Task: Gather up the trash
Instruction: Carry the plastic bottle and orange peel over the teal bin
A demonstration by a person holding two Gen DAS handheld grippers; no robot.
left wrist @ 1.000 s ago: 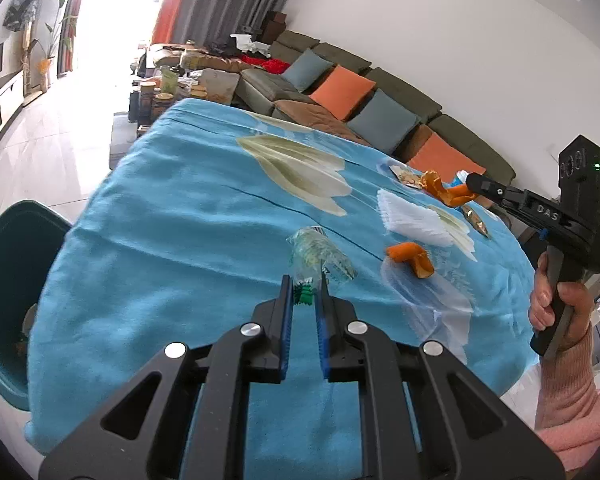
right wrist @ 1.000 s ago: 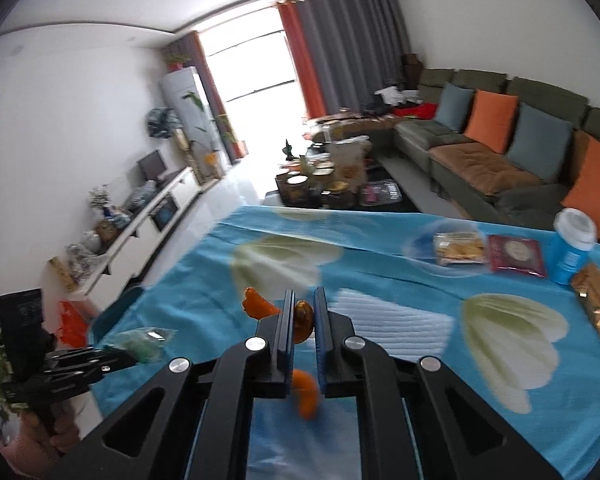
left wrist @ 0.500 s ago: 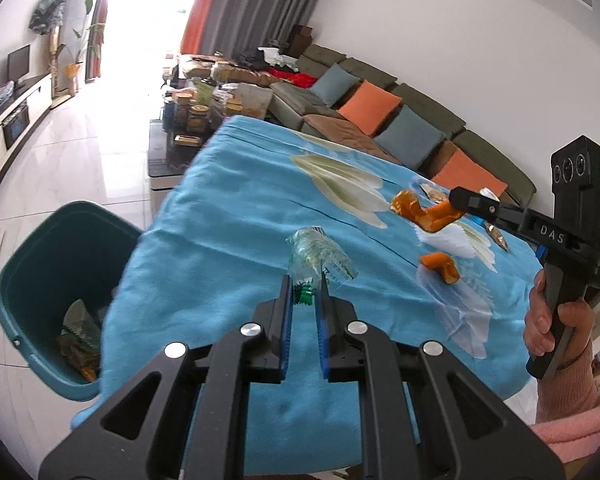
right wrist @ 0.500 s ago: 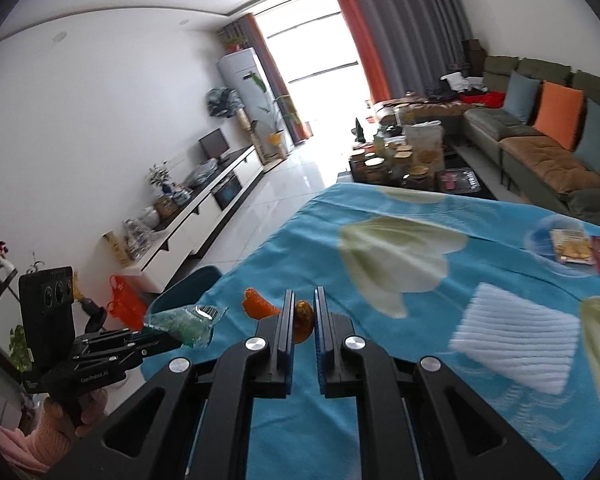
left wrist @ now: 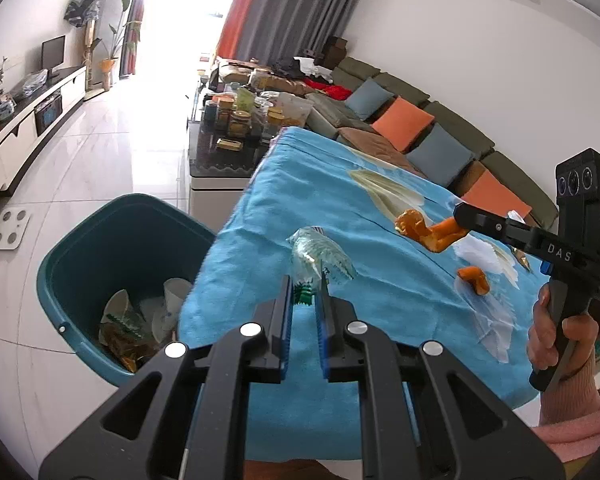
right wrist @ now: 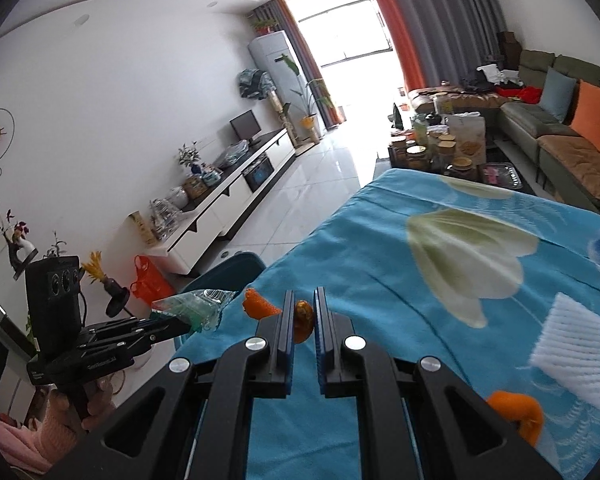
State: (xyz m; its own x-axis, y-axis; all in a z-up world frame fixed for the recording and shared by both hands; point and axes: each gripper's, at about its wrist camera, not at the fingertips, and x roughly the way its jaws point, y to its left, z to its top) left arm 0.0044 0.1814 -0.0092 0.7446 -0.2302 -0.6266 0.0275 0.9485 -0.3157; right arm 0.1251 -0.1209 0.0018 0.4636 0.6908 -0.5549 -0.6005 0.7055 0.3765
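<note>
The left gripper (left wrist: 305, 294) is clenched on a crumpled clear plastic wrapper with green print (left wrist: 318, 254), held in the air above the edge of the blue flower-patterned tablecloth (left wrist: 340, 208). Below and to its left stands the teal plastic trash bin (left wrist: 80, 248), holding paper cups and wrappers. The right gripper (right wrist: 302, 316) grasps a curled orange peel (right wrist: 302, 318) above the cloth. 1 more orange peel piece (left wrist: 474, 278) lies on the cloth beside a white ribbed pad (right wrist: 576, 360).

teal bin (left wrist: 80, 248), orange peel (left wrist: 428, 232), blue floral cloth (left wrist: 380, 280)
</note>
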